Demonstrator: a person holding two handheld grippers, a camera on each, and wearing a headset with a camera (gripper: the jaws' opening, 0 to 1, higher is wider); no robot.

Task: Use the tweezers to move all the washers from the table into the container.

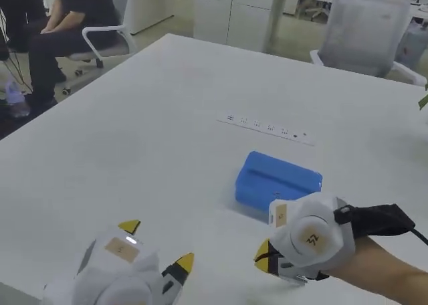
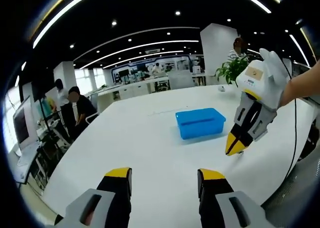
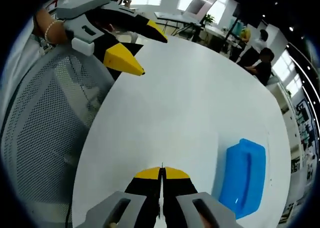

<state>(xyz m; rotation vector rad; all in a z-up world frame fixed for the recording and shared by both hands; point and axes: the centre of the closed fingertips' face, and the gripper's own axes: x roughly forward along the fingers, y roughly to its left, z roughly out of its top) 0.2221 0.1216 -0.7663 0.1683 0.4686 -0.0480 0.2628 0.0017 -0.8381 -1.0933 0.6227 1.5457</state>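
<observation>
A blue plastic container (image 1: 277,178) (image 2: 200,122) (image 3: 242,178) rests on the white table (image 1: 154,138). My right gripper (image 1: 264,255) (image 2: 234,147) (image 3: 161,175) hovers low over the table just in front of the container, jaws pressed together. A thin metal tip, which looks like the tweezers (image 3: 161,167), pokes out between them. My left gripper (image 1: 157,245) (image 2: 164,180) (image 3: 147,50) stands open near the table's front edge, to the left of the right one, with nothing between its yellow-tipped jaws. The table's surface looks bare around both grippers.
A white power strip (image 1: 267,128) lies behind the container. Office chairs (image 1: 364,31) stand at the far side, and a person (image 1: 60,17) sits at the far left. A grey mesh chair (image 3: 45,128) is close to the front edge.
</observation>
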